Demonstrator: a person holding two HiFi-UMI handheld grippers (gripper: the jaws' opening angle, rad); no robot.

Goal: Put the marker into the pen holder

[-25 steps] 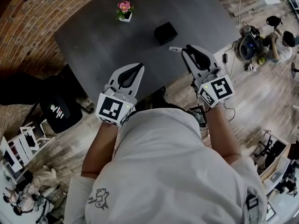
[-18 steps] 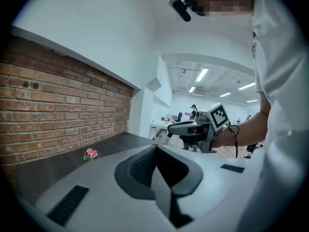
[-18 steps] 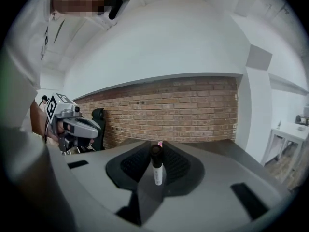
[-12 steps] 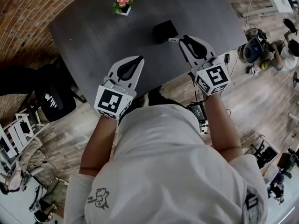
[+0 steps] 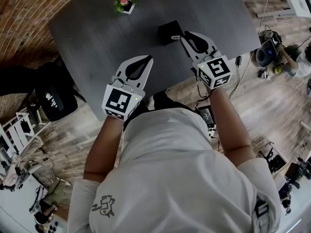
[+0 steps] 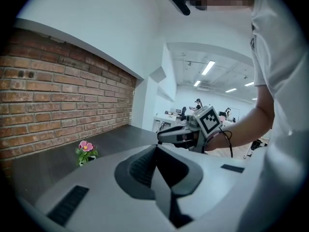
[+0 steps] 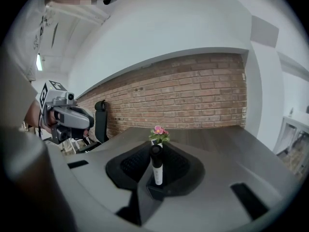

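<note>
The black cube pen holder (image 5: 168, 30) stands on the dark table (image 5: 97, 33). My right gripper (image 5: 186, 36) is just to its right, almost touching it, shut on the marker (image 7: 157, 167). The marker has a white body and a black cap and stands upright between the jaws; its end pokes out toward the holder (image 5: 177, 37). The holder itself does not show in the right gripper view. My left gripper (image 5: 147, 59) hovers over the table's near edge, jaws shut and empty, and from it I see the right gripper (image 6: 179, 134) ahead.
A small pot of pink flowers (image 5: 125, 0) sits at the table's far left side. A black chair (image 5: 53, 101) stands left of the table. Cables and gear (image 5: 267, 52) lie on the wooden floor to the right.
Both grippers have moved forward and down over the table. The right one, still holding the marker, has come up beside the pen holder.
</note>
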